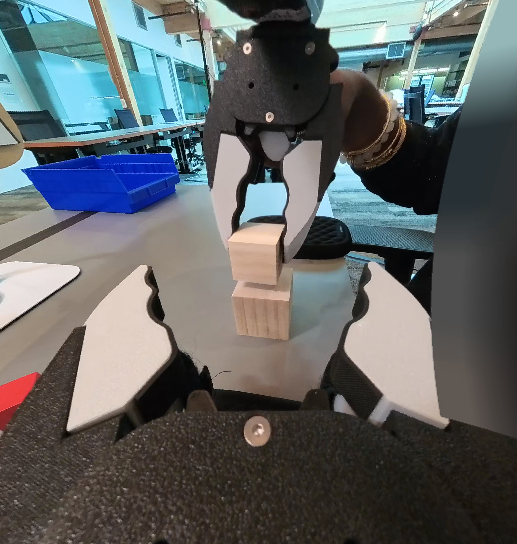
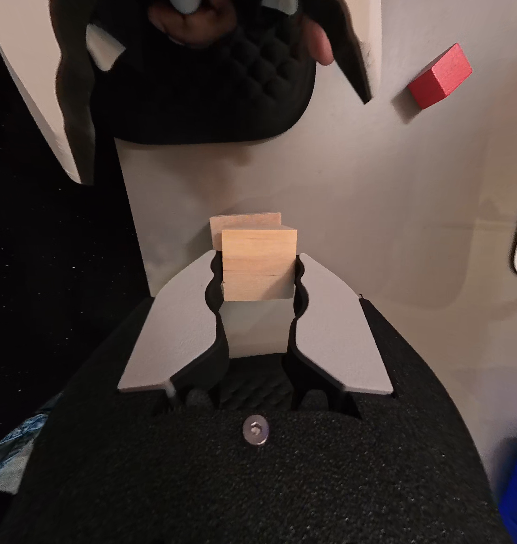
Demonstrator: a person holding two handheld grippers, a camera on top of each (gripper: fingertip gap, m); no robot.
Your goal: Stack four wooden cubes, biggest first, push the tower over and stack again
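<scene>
Here, the left gripper [image 1: 258, 294] stands wide open and bare before the stack; the right gripper [image 2: 258, 265] clamps the upper wooden cube [image 2: 258, 265], skewed atop the lower cube [image 1: 261, 313]. Squaring it first seems wise.

Left wrist view bright, daylit, edges warped; right wrist view dim, shadowed.

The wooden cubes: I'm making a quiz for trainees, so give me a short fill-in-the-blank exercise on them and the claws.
1. The right claw is clamped on a plain ____ cube.
2. That cube sits above a second cube, with its near edge tilted ____.
3. The left claw stands wide ____, holding nothing.
4. The bin on the table is ____.

Missing words: wooden; up; open; blue
</scene>
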